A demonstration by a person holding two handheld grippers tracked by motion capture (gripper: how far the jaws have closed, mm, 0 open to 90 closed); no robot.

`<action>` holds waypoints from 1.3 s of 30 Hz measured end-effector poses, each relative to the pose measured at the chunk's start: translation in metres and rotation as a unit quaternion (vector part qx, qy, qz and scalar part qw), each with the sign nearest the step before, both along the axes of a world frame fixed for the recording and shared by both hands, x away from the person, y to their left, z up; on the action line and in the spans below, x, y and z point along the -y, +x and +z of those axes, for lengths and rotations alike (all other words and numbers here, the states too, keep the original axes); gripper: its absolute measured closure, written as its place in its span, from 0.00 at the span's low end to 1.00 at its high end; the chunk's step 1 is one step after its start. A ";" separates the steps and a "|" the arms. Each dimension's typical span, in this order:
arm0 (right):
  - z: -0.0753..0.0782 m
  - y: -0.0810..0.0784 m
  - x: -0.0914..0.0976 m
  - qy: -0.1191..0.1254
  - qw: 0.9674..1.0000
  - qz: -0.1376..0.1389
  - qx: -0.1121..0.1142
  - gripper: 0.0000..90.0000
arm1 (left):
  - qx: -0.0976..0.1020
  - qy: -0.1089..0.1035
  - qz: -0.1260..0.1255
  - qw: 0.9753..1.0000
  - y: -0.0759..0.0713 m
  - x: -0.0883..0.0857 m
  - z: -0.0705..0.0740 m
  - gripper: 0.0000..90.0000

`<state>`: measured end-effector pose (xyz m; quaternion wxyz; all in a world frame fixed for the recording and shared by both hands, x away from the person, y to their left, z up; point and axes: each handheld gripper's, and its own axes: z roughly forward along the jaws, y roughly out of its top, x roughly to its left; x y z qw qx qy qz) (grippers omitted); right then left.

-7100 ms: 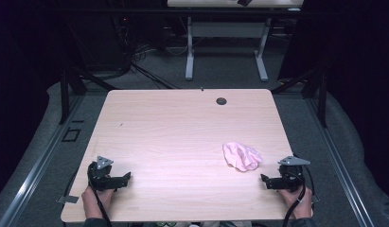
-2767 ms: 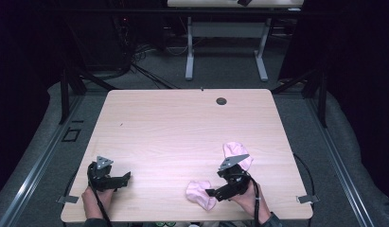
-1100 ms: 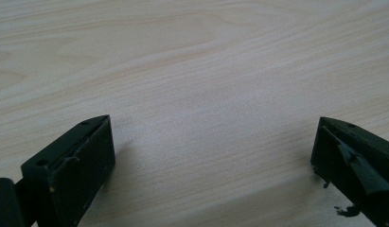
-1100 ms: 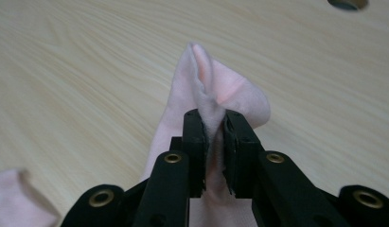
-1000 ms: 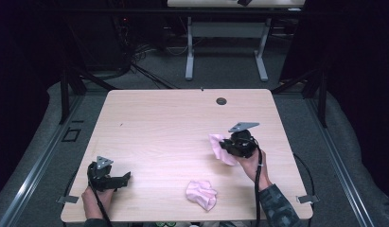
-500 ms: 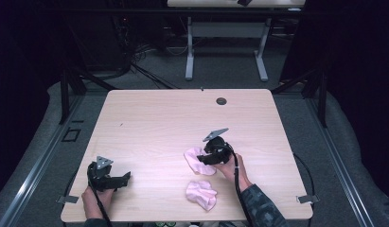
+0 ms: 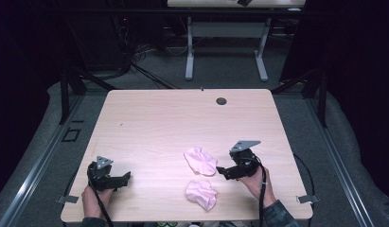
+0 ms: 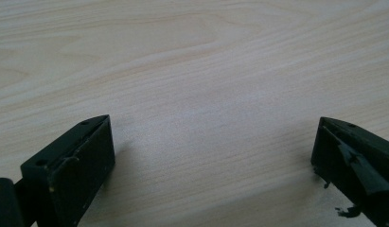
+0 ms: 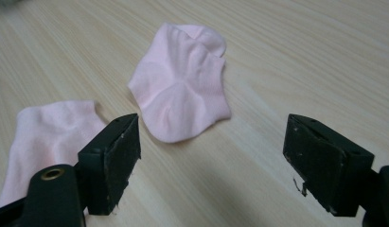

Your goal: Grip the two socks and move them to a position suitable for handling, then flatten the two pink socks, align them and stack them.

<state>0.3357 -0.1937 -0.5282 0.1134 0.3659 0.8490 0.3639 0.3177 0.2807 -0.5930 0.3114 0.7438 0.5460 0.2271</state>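
Gaping right hand-held gripper [image 9: 211,156], seemingly empty

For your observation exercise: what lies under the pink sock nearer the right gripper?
That pink sock lies flat on the bare wooden table, apart from the second sock. The table under it is covered, so anything beneath cannot be seen. The right gripper, jaws just opened, holds nothing.

2 pink socks [image 7: 200,161] [image 7: 201,194] on 1 wooden table [image 7: 159,123]; 2 handheld grippers [image 7: 125,177] [image 7: 221,170]; 1 dark grommet [image 7: 221,100].
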 end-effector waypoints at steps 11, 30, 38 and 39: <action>-0.002 -0.027 0.014 0.002 1.000 0.002 -0.001 0.24 | 0.004 -0.027 0.009 1.000 -0.020 0.018 0.017 0.00; -0.018 -0.024 -0.054 -0.042 0.991 0.127 -0.027 0.57 | -0.021 -0.096 -0.214 0.972 -0.052 0.133 0.024 0.15; -0.036 -0.020 -0.063 -0.057 0.989 0.131 -0.048 0.70 | -0.052 -0.105 -0.273 0.955 -0.055 0.168 0.019 0.35; -0.036 -0.020 -0.063 -0.063 0.988 0.132 -0.050 0.72 | -0.057 -0.101 -0.280 0.953 -0.054 0.172 0.018 0.38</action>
